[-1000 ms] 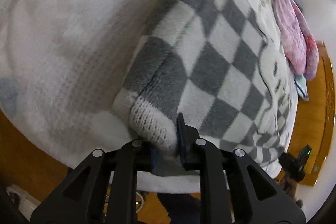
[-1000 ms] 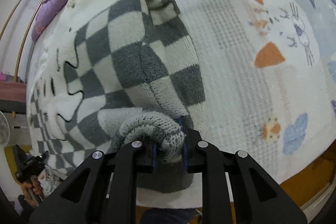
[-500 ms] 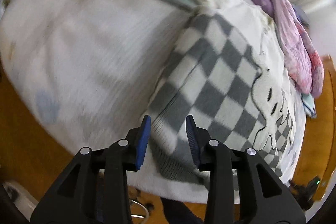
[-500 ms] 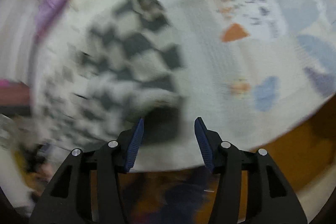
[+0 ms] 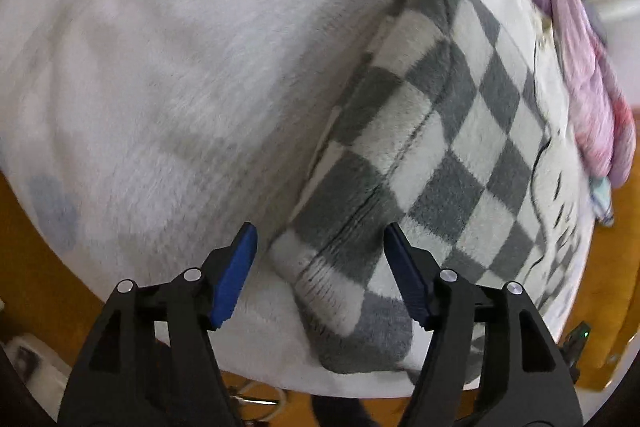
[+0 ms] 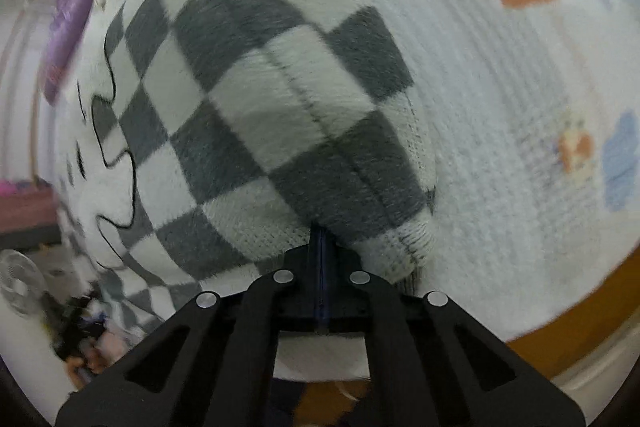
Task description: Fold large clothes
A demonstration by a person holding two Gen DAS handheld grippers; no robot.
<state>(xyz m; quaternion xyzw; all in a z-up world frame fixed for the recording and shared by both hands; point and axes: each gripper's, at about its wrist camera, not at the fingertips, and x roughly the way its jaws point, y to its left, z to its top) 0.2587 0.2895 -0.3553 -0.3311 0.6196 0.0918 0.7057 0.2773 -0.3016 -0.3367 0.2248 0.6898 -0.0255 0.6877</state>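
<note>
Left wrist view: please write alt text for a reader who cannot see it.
The left gripper, its blue-padded jaws opening, hovers over the ribbed edge of a grey-and-white checkered sweater without touching it. The sweater lies on a white fleece blanket.

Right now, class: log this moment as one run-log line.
left claw: opening, astride checkered sweater cuff, not gripping | right claw: shut at hem | sweater on blanket

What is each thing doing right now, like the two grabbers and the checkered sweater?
left gripper: fingers opening, astride the sweater's hem, not pressing it.
right gripper: shut, fingers pressed together at the sweater's edge; any pinched fabric is hidden.
checkered sweater: lying on the bed, sides folded in.
white blanket: spread flat under the sweater.
</note>
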